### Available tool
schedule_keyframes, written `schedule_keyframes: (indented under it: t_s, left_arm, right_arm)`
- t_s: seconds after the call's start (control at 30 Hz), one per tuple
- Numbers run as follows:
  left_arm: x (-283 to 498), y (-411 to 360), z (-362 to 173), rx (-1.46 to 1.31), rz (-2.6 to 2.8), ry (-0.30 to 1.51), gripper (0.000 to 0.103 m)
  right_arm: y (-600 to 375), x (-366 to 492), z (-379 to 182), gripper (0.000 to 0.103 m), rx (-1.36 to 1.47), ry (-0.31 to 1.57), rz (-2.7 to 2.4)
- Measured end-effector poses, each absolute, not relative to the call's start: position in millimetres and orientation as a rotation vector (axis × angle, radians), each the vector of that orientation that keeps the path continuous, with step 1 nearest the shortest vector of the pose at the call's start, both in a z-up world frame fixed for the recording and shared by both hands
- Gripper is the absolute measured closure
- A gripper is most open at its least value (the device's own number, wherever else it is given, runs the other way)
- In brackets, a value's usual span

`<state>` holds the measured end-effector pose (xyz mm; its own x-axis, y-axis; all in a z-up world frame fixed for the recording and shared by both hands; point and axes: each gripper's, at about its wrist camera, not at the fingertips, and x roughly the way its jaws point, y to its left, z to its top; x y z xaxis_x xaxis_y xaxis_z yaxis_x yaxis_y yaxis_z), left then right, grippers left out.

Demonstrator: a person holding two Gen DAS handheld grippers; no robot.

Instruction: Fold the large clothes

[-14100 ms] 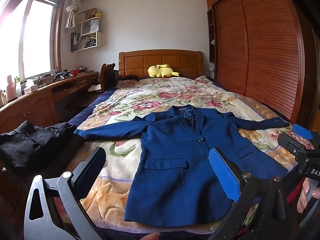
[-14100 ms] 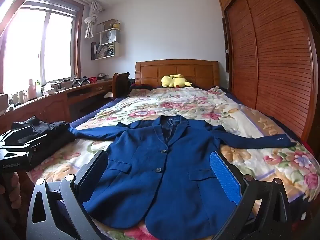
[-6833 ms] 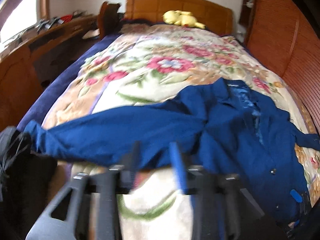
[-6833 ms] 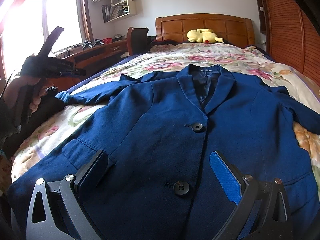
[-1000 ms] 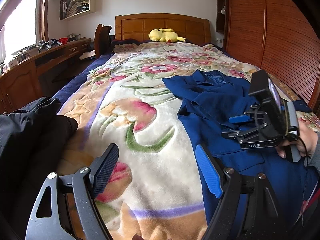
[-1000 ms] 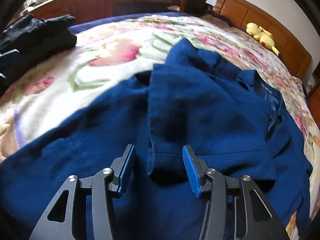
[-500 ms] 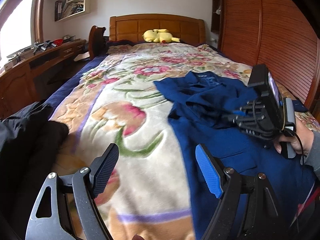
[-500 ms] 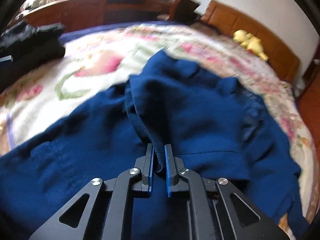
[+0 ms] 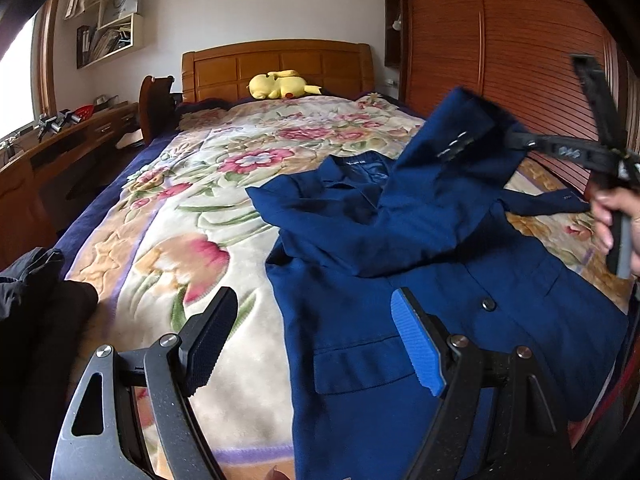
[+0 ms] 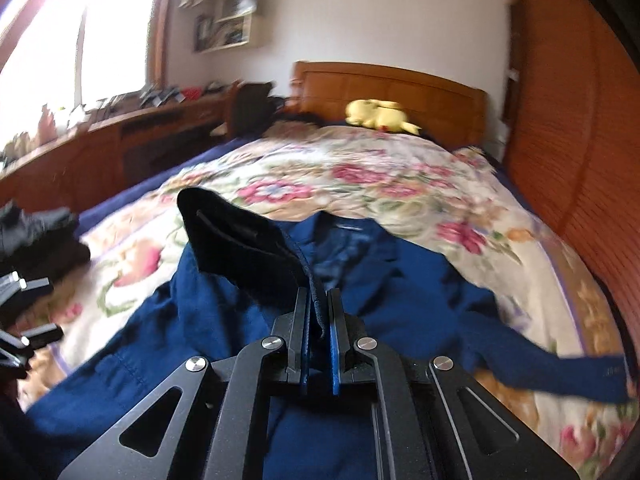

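Much of the right wrist view is smeared by blur, so the shelf, the desk clutter and the window edge cannot be read in detail. The lower hem of the blue jacket (image 9: 420, 248) is cut off behind the gripper frames in both views, and the fabric's path beyond the right gripper's pads is hidden by the frame. In the left wrist view the person's hand (image 9: 614, 216) sits at the right edge, only partly in frame.

Surroundings: a floral blanket (image 9: 192, 200) covers the bed, a yellow plush toy (image 9: 280, 85) lies against the wooden headboard (image 9: 276, 68), a slatted wooden wardrobe (image 9: 500, 52) runs along the right side, and a heap of black clothing (image 9: 36, 292) lies at the bed's near left corner. The raised sleeve (image 9: 452, 156) stands partly in front of the jacket's collar.

The jacket lies on the right half of the bed, front up, one sleeve trailing toward the wardrobe. The right gripper (image 10: 319, 328) has just been closing; its jaws now stand almost together, pinching the cuff end of the lifted sleeve clear of the jacket body. The left gripper (image 9: 316, 340) hangs above the blanket and the jacket's left edge, fingers spread wide, holding and touching nothing.
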<state>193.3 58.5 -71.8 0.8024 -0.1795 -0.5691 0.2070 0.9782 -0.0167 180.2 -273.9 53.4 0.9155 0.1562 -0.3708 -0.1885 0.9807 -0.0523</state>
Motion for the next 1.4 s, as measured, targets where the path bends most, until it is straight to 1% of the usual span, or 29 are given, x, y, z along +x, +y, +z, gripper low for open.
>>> schedule_keyframes:
  t_s: [0.2,0.4,0.53,0.6,0.63,0.7,0.8,0.87,1.17,1.33,1.4]
  left_arm:
    - [190.9,54.0,-73.0,0.050,-0.213,0.602,0.023]
    - [196.9,56.0,-77.7,0.049,-0.206,0.618,0.023]
    - [197.9,56.3,-77.6,0.051,-0.206,0.619,0.023]
    - [197.8,56.6,-77.8,0.051,-0.205,0.621,0.023]
    - [197.8,56.6,-78.0,0.052,-0.206,0.621,0.023]
    - [198.7,56.3,-79.1,0.058,-0.204,0.623,0.023]
    - [199.3,56.0,-80.3,0.061,-0.202,0.626,0.023]
    - [199.3,54.7,-81.2,0.062,-0.202,0.625,0.023]
    - [199.4,54.4,-81.4,0.062,-0.202,0.626,0.023]
    - [199.4,54.5,-81.2,0.062,-0.203,0.624,0.023]
    - [199.6,53.6,-81.6,0.062,-0.203,0.623,0.023]
  right_arm:
    - [-317.0,144.3,22.1,0.096,0.033,0.443,0.083]
    - [-328.6,147.3,-31.0,0.094,0.016,0.622,0.062]
    - [-328.4,146.8,-42.2,0.086,-0.006,0.646,0.050]
    - [-323.9,148.3,-38.7,0.078,-0.017,0.634,0.058]
    - [-320.0,150.8,-35.8,0.075,-0.028,0.625,0.063]
    - [-313.5,158.7,-32.9,0.064,-0.049,0.605,0.086]
    - [-296.0,165.8,-36.8,0.057,-0.082,0.596,0.146]
    - [-282.0,172.9,-45.2,0.055,-0.118,0.610,0.178]
    - [-220.9,206.4,-82.9,0.055,-0.254,0.753,0.323]
    - [-222.2,228.2,-94.8,0.056,-0.310,0.800,0.289]
    - [-231.1,233.0,-93.5,0.081,-0.315,0.789,0.281]
